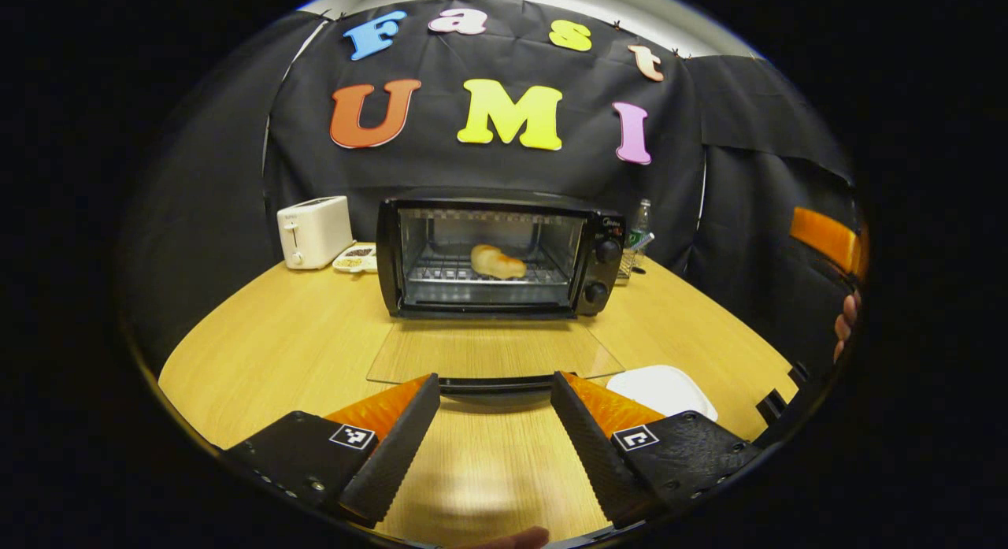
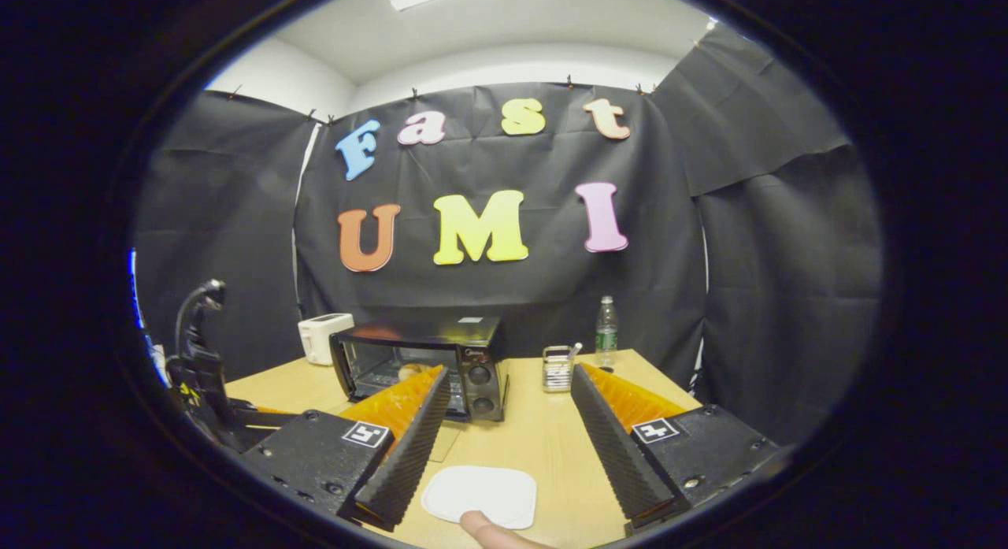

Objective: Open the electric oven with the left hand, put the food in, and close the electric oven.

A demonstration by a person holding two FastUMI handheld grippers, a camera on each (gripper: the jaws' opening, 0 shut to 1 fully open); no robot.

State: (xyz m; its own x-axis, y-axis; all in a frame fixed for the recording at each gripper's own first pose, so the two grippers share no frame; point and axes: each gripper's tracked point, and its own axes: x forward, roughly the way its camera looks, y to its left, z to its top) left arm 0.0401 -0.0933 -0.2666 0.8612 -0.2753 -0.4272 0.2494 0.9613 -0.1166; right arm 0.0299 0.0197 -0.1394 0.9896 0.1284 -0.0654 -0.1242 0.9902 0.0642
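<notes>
The black electric oven (image 1: 598,257) stands in the middle of the wooden table, its glass door (image 1: 492,348) folded down flat. A golden bread roll (image 1: 498,262) lies on the rack inside. My left gripper (image 1: 494,381) is open, and its fingertips flank the door's handle (image 1: 492,387) at the near edge. In the right gripper view, the oven (image 2: 480,372) sits to the left and the roll (image 2: 409,370) shows through its glass. My right gripper (image 2: 510,372) is open and holds nothing, hovering above an empty white plate (image 2: 480,494).
A white toaster (image 1: 313,231) and a small dish (image 1: 356,257) stand left of the oven. A bottle (image 1: 639,222) and a wire holder (image 2: 557,368) stand to its right. The white plate (image 1: 661,390) lies near the door. A hand (image 1: 846,317) shows at the right edge.
</notes>
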